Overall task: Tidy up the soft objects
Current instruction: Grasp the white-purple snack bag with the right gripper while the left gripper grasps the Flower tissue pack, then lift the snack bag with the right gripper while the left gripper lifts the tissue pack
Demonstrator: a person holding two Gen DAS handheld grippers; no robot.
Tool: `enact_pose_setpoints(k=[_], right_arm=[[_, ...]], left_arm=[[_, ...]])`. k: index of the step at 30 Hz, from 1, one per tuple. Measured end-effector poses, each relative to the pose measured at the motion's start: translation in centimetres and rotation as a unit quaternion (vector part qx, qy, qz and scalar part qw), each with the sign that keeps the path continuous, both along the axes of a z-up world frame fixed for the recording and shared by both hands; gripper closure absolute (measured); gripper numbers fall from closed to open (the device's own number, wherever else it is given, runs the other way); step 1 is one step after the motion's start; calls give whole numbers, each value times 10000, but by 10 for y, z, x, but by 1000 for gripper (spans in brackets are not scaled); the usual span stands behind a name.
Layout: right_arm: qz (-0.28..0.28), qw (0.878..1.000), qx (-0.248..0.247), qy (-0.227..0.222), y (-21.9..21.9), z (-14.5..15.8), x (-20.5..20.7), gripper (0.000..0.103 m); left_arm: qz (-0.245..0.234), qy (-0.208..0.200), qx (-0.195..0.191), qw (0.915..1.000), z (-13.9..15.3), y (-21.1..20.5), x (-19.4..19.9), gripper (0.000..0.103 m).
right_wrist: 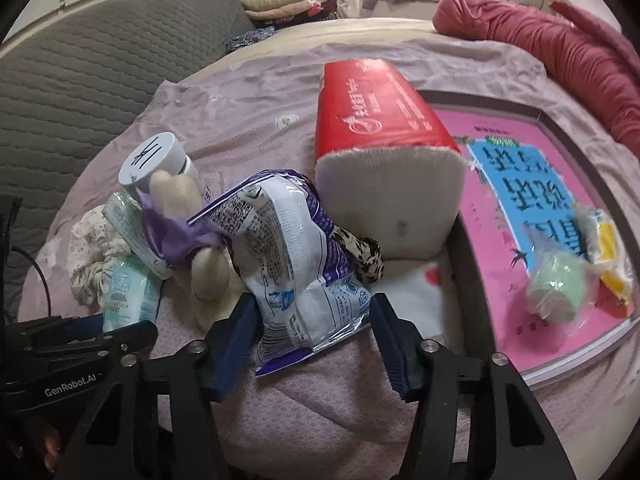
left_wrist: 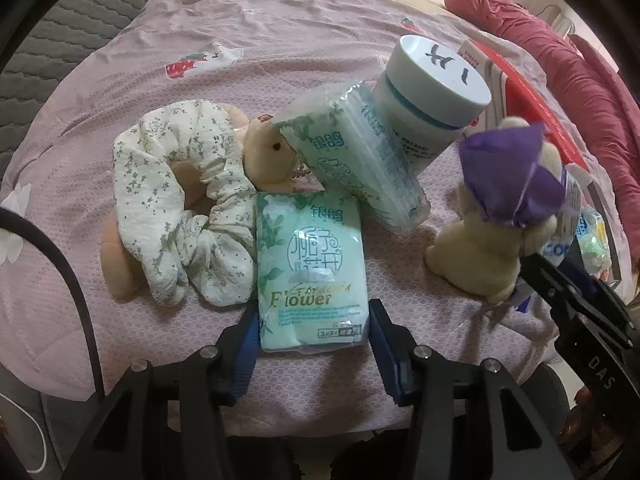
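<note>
On a pink bedspread (left_wrist: 248,60) the soft things lie in a loose cluster. The left gripper (left_wrist: 314,334) has its blue-padded jaws apart, one on either side of the near end of a green tissue pack (left_wrist: 312,268) printed "Flower"; the pads sit just beside the pack's edges, and whether they touch it cannot be told. A second green tissue pack (left_wrist: 360,160) lies tilted just beyond, leaning toward a white jar (left_wrist: 436,92) with black marks on its lid. To the left, a floral scrunchie (left_wrist: 176,208) curls around a tan plush toy (left_wrist: 268,156), whose head pokes out beside the tilted pack. To the right stands a cream plush bear (left_wrist: 480,256) with a purple cloth (left_wrist: 508,176) over its head.

From the right wrist, the right gripper (right_wrist: 314,334) is also spread, with a white-and-purple snack bag (right_wrist: 296,264) standing crumpled between its jaws (the bag's lower corner is close to the right pad, contact unclear). Behind the bag rises a red tissue pack (right_wrist: 380,120), its white end facing near. Further right a pink book (right_wrist: 520,184) lies flat, with a pale green wrapped roll (right_wrist: 556,284) and a yellow packet (right_wrist: 612,256) on it.
</note>
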State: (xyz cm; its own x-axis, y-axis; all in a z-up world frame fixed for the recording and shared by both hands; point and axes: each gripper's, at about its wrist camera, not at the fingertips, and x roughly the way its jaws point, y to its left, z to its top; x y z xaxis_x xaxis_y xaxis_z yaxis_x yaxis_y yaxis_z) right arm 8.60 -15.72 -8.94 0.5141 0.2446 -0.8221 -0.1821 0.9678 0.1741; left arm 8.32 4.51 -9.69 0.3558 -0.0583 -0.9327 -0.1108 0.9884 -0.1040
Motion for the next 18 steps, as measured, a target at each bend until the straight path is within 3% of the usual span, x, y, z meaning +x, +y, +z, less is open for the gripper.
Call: enact_pose_setpoints(k=[14,18], right_arm=[[-352,9945,979,144,-37,6,-9,69],[-457,9938,1000,190,-43,5,-9,66]], left_arm=[[-56,-247,-646,9976,11,10,-10,53],[-136,-328,-682,9970,15,6,-12,53]])
